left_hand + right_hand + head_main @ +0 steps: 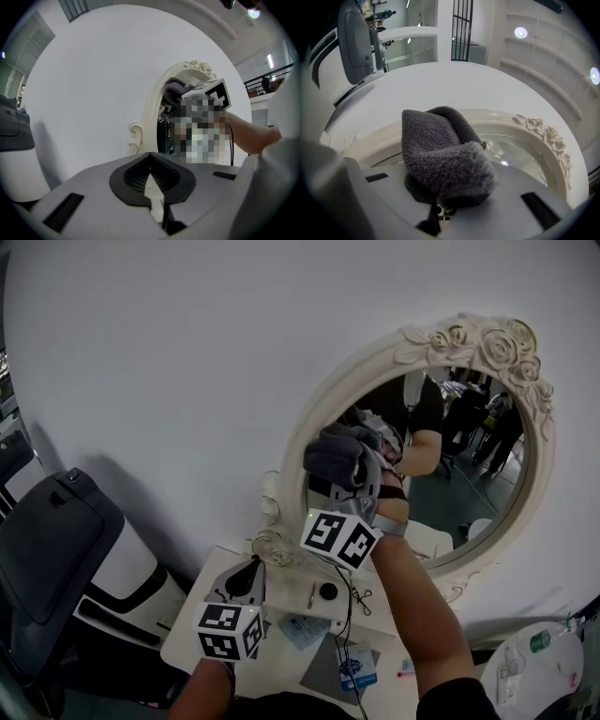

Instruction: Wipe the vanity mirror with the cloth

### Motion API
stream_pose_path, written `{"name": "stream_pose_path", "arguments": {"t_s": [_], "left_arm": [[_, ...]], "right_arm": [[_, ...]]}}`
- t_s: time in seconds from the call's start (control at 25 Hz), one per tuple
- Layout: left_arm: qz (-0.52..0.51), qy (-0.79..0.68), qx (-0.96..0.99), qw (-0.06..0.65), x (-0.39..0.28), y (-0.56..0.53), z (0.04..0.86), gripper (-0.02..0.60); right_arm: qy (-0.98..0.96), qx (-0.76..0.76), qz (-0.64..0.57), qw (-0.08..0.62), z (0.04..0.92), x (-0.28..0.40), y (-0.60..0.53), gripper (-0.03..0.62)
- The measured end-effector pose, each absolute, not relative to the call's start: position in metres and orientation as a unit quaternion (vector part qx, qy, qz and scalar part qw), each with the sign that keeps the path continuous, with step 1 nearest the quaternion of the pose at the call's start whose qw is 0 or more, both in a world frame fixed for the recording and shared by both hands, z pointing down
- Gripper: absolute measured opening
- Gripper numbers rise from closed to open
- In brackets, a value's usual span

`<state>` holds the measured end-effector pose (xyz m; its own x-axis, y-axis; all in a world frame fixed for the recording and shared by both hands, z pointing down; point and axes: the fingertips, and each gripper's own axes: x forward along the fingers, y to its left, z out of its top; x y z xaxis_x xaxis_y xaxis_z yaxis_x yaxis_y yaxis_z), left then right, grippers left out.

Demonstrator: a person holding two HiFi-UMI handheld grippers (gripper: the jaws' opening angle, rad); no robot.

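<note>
An oval vanity mirror (469, 493) in a cream carved frame with roses leans against the white wall. A fluffy grey cloth (336, 457) is pressed on the glass near the frame's left side, with my right gripper (364, 474) shut on it. In the right gripper view the cloth (440, 150) bulges over the jaws and hides the fingertips of my right gripper (443, 199), with the mirror frame (525, 124) just beyond. My left gripper (249, 570) hangs lower, over the small table, shut and empty. From the left gripper (157, 197) I see the mirror frame (151, 112) side-on.
A small white table (202, 620) stands below the mirror with a glass dish (272, 546), a black round cap (328, 591), a cable and printed packets (357, 667). A black-and-white machine (56, 549) sits left. A white stand (534, 662) is at bottom right.
</note>
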<state>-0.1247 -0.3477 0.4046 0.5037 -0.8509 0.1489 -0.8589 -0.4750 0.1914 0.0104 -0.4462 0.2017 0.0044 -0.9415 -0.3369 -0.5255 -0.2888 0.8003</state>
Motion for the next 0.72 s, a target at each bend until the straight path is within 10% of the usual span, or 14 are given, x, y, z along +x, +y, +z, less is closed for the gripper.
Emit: {"name": "stream_pose_path", "arguments": {"t_s": [0.72], "left_arm": [[0.041,-0.410,0.904,0.112,-0.034,-0.338,0.404,0.006]], "right_arm": [[-0.483,0.735,-0.400,0.259,0.182,0.169,-0.389,0.035]]}}
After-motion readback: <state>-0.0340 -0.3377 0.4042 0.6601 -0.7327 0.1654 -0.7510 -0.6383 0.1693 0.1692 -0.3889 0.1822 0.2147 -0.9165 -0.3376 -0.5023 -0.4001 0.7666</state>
